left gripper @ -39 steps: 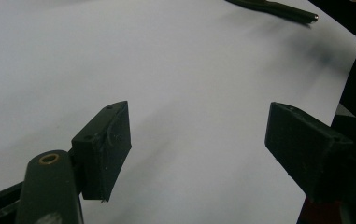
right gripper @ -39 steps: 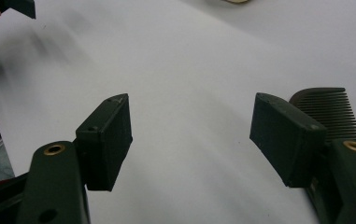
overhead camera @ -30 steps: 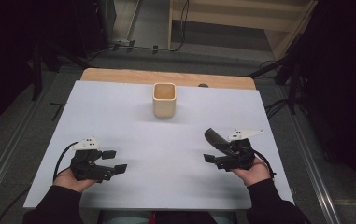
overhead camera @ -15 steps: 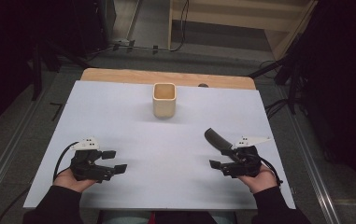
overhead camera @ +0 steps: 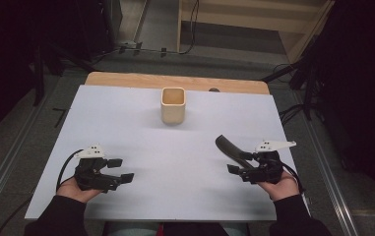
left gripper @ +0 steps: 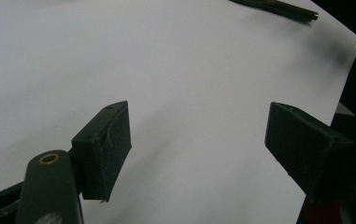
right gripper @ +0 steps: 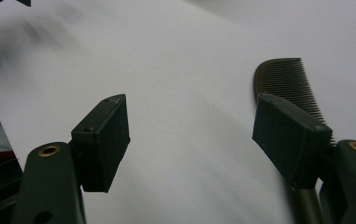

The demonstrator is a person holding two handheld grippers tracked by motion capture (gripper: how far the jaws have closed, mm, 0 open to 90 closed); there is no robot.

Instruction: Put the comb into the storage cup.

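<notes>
judging from the scene, you have nothing done yet: the dark comb (overhead camera: 227,148) lies on the white sheet (overhead camera: 175,162) just beside your right gripper (overhead camera: 238,162), the wooden cup (overhead camera: 173,105) stands empty far behind. your left gripper (overhead camera: 118,170) and right one both gape wide, holding nothing. around the table the room is dark, with cables.

White sheet (overhead camera: 140,128) over wooden table (overhead camera: 126,78); black cables (overhead camera: 293,110) on floor.
</notes>
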